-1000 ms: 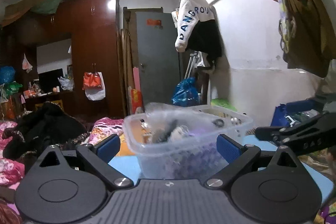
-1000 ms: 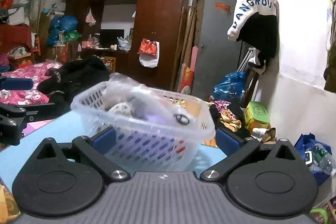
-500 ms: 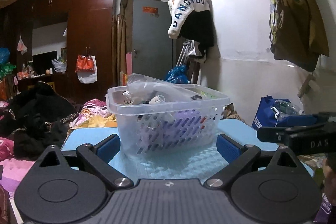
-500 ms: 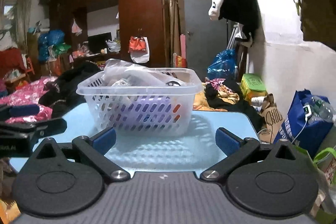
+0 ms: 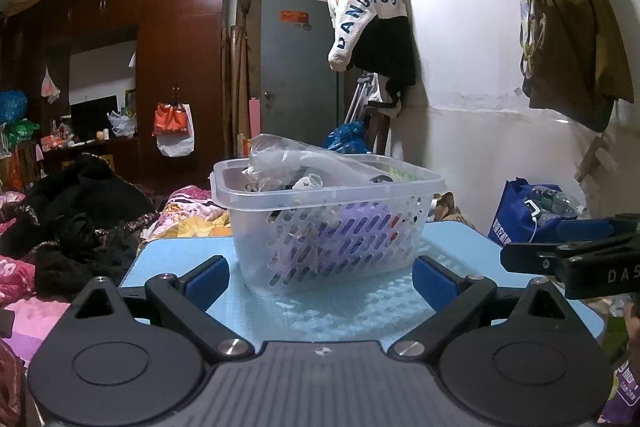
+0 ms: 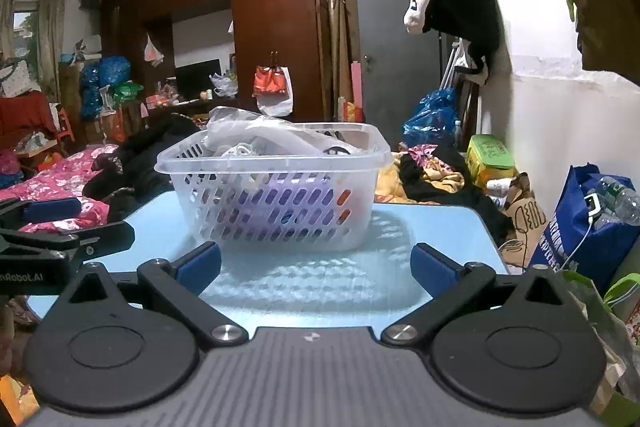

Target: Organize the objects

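Both grippers hover low at the near edge of the light blue counter (image 5: 352, 311), and each has its fingers spread wide with nothing between them. The left gripper (image 5: 320, 277) looks straight at the clear plastic basket (image 5: 332, 223), which stands upright on the counter just beyond the blue pads, apart from them. From the right wrist view the right gripper (image 6: 316, 263) frames the same basket (image 6: 276, 199) from a little further right, again with bare counter (image 6: 432, 227) between fingers and basket wall. Inside the basket sits a crumpled clear plastic bag (image 5: 292, 159) poking above the rim, with something purple (image 6: 280, 195) showing through the slotted side; the rest of the contents are too jumbled to name. Each gripper catches the other at the edge of its view: the right one enters at the far right of the left wrist picture, the left one at the far left of the right wrist picture. Behind, a dark wooden wardrobe (image 5: 176, 59) fills the far wall beside a grey door (image 5: 300, 75), and a white garment (image 5: 368, 7) lettered in blue hangs from a rail on the right.
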Available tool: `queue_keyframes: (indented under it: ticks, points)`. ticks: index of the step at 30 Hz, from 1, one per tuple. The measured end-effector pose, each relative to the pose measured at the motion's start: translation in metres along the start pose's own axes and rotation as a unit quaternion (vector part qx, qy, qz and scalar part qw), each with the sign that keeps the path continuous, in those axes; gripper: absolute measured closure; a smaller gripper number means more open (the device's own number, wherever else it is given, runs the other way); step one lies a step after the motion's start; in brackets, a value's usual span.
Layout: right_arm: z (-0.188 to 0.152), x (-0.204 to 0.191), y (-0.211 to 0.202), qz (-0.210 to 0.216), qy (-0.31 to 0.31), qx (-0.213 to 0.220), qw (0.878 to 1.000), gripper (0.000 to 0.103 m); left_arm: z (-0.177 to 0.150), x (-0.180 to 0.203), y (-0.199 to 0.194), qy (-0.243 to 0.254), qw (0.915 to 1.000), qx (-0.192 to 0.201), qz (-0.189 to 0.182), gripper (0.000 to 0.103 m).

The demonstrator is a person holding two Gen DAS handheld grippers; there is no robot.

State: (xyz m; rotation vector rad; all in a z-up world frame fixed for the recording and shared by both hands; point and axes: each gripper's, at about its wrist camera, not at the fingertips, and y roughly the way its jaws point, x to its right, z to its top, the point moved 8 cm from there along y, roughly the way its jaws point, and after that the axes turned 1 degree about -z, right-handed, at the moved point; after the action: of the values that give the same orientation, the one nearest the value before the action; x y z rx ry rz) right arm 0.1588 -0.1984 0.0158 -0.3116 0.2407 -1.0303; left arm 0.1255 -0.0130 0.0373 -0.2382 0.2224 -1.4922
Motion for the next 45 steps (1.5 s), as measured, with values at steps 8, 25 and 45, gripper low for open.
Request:
queue_keyframes:
  ticks: [8,25,45]
  points:
    - [-0.002,0.0,-0.002,0.006,0.005,0.0,1.0,0.0,-0.001,0.0,0.0,-0.006,1.0,0.0,0.001,0.004]
    - [-0.005,-0.009,-0.004,0.009,-0.005,-0.003,1.0,0.0,-0.002,-0.002,0.001,-0.012,0.9999,-0.003,0.004,0.004]
    - [-0.007,-0.009,-0.002,0.009,-0.01,-0.005,1.0,0.0,-0.002,-0.002,0.003,-0.01,0.9999,-0.004,0.003,0.004]
